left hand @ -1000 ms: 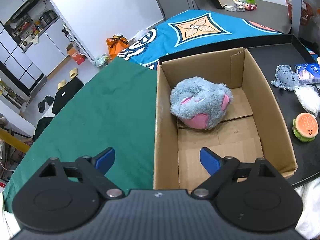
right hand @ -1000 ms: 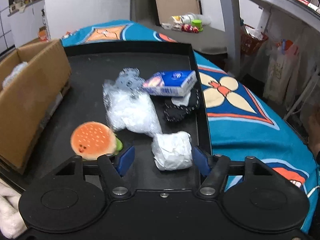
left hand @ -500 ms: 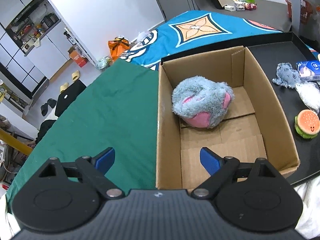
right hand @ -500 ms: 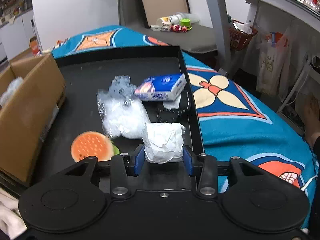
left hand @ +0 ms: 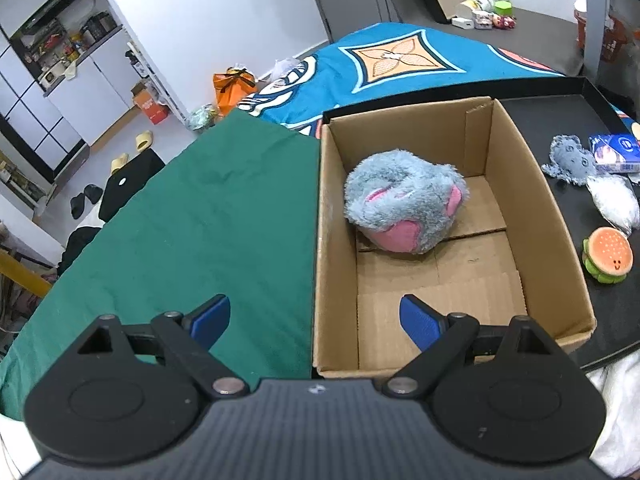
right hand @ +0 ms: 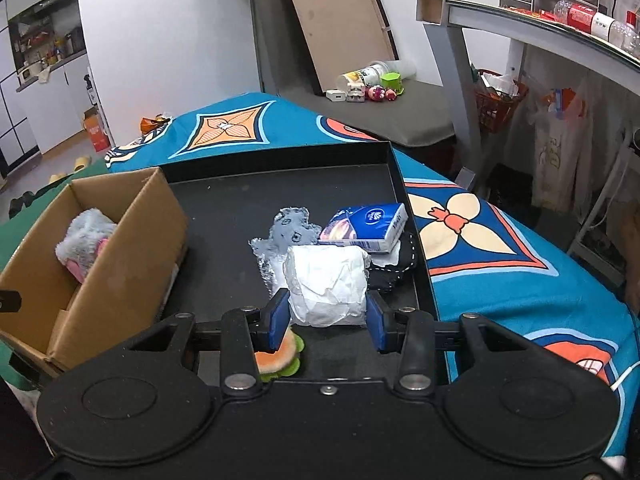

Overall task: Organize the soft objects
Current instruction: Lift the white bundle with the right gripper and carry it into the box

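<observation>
My right gripper (right hand: pixel 327 322) is shut on a white crumpled soft bundle (right hand: pixel 327 285), lifted above the black tray (right hand: pixel 248 208). Below it lies a burger plush (right hand: pixel 278 358), half hidden by the gripper. A grey plush (right hand: pixel 289 227), a clear plastic bag, a blue tissue pack (right hand: pixel 366 227) and a black cloth (right hand: pixel 394 266) stay on the tray. The cardboard box (left hand: pixel 332 240) holds a grey and pink plush (left hand: pixel 404 212). My left gripper (left hand: pixel 314 320) hangs open over the box's near left wall, empty. In the left wrist view the burger plush (left hand: pixel 608 254) and grey plush (left hand: pixel 570 158) lie right of the box.
A green cloth (left hand: pixel 200 220) covers the surface left of the box. A blue patterned cloth (right hand: pixel 480 232) lies under and right of the tray. A grey bench with small items (right hand: pixel 372 88) stands behind, and a table leg (right hand: pixel 452 60) rises at the right.
My right gripper closed on the white bundle and lifted it off the tray, toward the box side. The left gripper stayed in place, open.
</observation>
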A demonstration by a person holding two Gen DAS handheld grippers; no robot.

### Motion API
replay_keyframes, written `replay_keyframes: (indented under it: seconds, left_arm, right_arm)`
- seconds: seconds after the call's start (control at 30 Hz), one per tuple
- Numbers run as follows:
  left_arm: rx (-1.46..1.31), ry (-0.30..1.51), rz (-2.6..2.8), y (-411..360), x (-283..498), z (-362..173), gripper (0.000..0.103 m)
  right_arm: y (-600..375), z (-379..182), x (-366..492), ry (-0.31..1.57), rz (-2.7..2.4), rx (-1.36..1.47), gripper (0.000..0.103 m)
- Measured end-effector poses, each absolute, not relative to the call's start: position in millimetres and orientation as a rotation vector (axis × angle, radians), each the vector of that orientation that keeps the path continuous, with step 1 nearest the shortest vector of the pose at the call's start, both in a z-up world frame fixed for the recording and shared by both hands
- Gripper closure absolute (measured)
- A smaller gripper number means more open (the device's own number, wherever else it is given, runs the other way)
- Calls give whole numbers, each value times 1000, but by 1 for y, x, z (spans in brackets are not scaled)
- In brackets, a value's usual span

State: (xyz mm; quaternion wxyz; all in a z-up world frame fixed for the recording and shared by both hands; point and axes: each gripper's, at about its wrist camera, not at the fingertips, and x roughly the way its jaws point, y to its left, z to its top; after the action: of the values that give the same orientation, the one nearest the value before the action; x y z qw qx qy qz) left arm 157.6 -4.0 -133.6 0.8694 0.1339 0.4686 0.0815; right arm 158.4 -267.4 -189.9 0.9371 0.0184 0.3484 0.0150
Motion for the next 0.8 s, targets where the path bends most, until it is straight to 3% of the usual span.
replay_keyframes:
  seconds: [0.5, 0.8]
  left_arm:
    - [210, 973, 156, 8, 157, -134, 16]
    - [184, 981, 152, 12, 157, -136, 26]
  right_arm:
    - [-232, -163, 154, 681, 50, -30, 63]
    - [-203, -147, 155, 637, 118, -62, 63]
